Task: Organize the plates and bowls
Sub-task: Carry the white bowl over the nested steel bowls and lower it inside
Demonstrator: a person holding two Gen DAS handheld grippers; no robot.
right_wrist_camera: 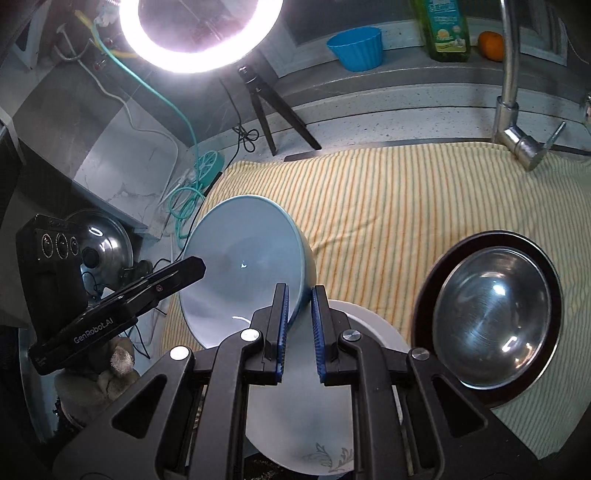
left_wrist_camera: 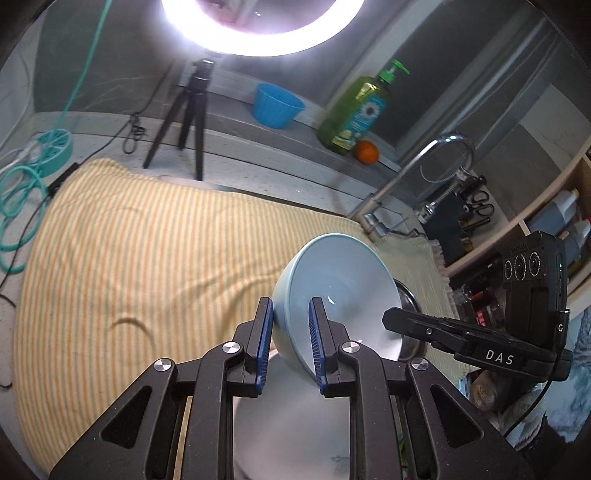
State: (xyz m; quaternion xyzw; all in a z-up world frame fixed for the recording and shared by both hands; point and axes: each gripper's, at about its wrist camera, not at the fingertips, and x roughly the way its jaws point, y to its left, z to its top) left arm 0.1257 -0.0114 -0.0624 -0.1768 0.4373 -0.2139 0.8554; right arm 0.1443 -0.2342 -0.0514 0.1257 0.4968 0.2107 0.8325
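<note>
A light blue bowl [left_wrist_camera: 332, 284] is held tilted on its side above a white plate [left_wrist_camera: 291, 417]. My left gripper [left_wrist_camera: 291, 314] is shut on its rim, one finger inside and one outside. My right gripper [right_wrist_camera: 299, 302] is shut on the same bowl [right_wrist_camera: 243, 273] at the opposite rim. The white plate [right_wrist_camera: 306, 417] with a grey leaf print lies under both grippers on the yellow striped towel [right_wrist_camera: 388, 206]. A steel bowl [right_wrist_camera: 495, 321] sits inside a dark plate [right_wrist_camera: 421, 306] to the right in the right wrist view. Its edge shows behind the blue bowl in the left wrist view [left_wrist_camera: 408, 317].
A tripod [left_wrist_camera: 184, 122] with a ring light [left_wrist_camera: 258, 29] stands behind the towel. A blue cup [left_wrist_camera: 277, 105], green soap bottle [left_wrist_camera: 354, 110] and orange [left_wrist_camera: 366, 152] sit on the ledge. The tap [left_wrist_camera: 417, 173] rises at the right. Teal cable [left_wrist_camera: 18, 206] lies at left.
</note>
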